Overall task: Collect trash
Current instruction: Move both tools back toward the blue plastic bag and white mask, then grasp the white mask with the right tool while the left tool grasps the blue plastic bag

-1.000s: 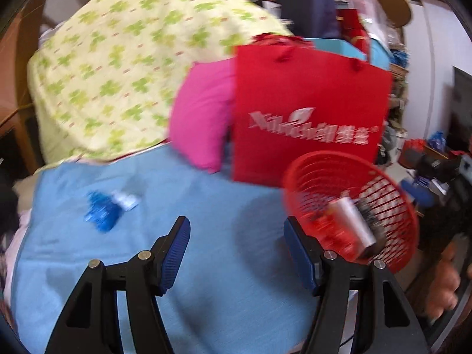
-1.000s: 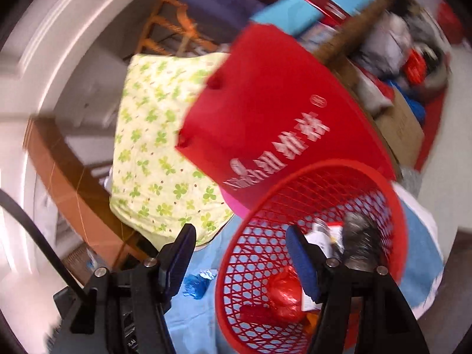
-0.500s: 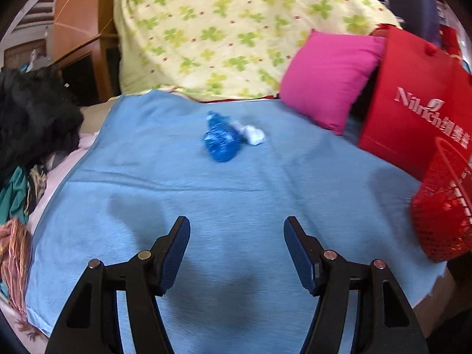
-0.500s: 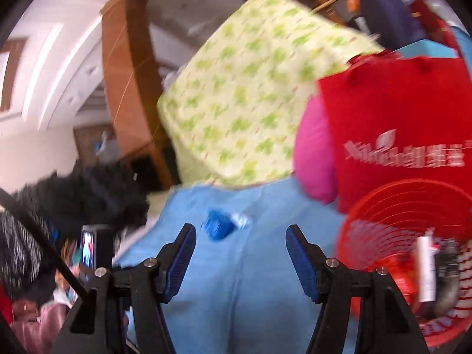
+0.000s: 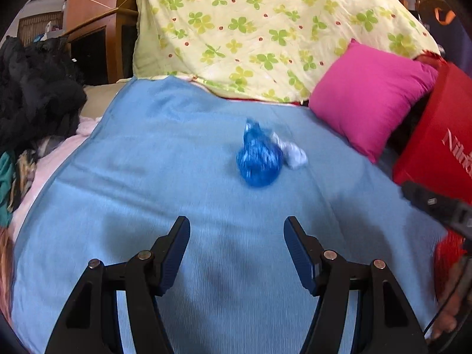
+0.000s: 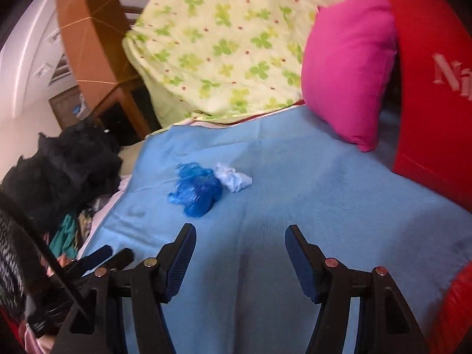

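- The blue crumpled wrapper [image 5: 259,159] lies on the blue blanket [image 5: 177,194] of the bed, and a white wad of paper [image 5: 290,152] touches its side toward the pink pillow [image 5: 371,94].
- From the left tongs [image 5: 237,253] the wrapper sits ahead and only a little toward the pillow, close to centred between the fingers. From the right tongs [image 6: 239,258] the same wrapper [image 6: 196,190] lies ahead and off to the side away from the pillow [image 6: 348,70], with the white wad [image 6: 233,180] more nearly in line.
- The wrapper is a rounded bundle with a twisted tail pointing away from the tongs (so no strong long axis to match).
- The left tongs look the better aligned, judging by that centring; which is nearer I cannot tell.
- Both tongs are spread wide, hold nothing, and hang above the blanket without touching the trash.
- A red basket [image 6: 455,309] shows at the frame edge on the pillow side, probably the place for the trash.
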